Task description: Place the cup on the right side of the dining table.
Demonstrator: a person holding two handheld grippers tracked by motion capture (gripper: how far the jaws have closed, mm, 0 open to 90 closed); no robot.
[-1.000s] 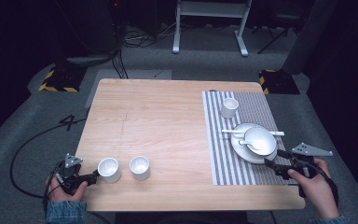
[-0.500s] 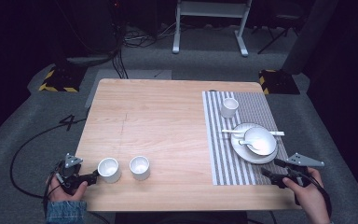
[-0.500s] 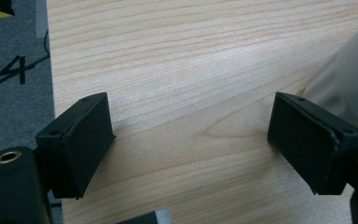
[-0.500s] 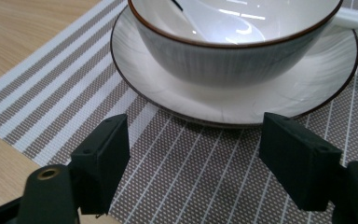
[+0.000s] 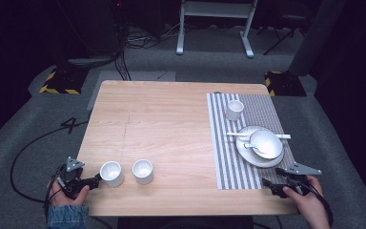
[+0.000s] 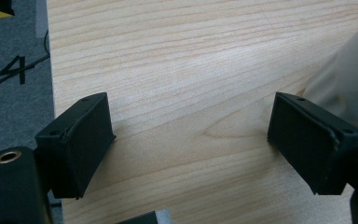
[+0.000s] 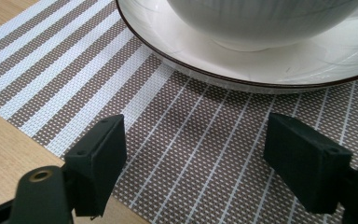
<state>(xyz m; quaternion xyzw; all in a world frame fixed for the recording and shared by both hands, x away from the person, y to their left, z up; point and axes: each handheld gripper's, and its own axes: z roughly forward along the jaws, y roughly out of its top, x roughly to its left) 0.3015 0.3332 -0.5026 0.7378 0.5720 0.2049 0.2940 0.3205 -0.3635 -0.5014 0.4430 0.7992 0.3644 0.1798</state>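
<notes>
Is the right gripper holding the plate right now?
No: in the right gripper view the right gripper is open over the striped placemat, with the plate lying untouched beyond its jaws.

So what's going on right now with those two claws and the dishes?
Both claws open, empty. Left claw beside nearest cup. Right claw on the placemat, short of plate and bowl. Nothing in the way.

- The floor is grey carpet (image 5: 24, 138), brightest around the table and falling into darkness at the edges of the room.
- A dark "4" (image 5: 70, 124) is marked on the carpet left of the table.
- A black cable (image 5: 26, 148) loops across the carpet nearby.
- Two black-and-yellow hazard-striped blocks (image 5: 57, 81) sit beyond the far corners.
- A white metal stand (image 5: 215, 26) rises behind.
- More cables (image 5: 138, 40) lie tangled there.
</notes>
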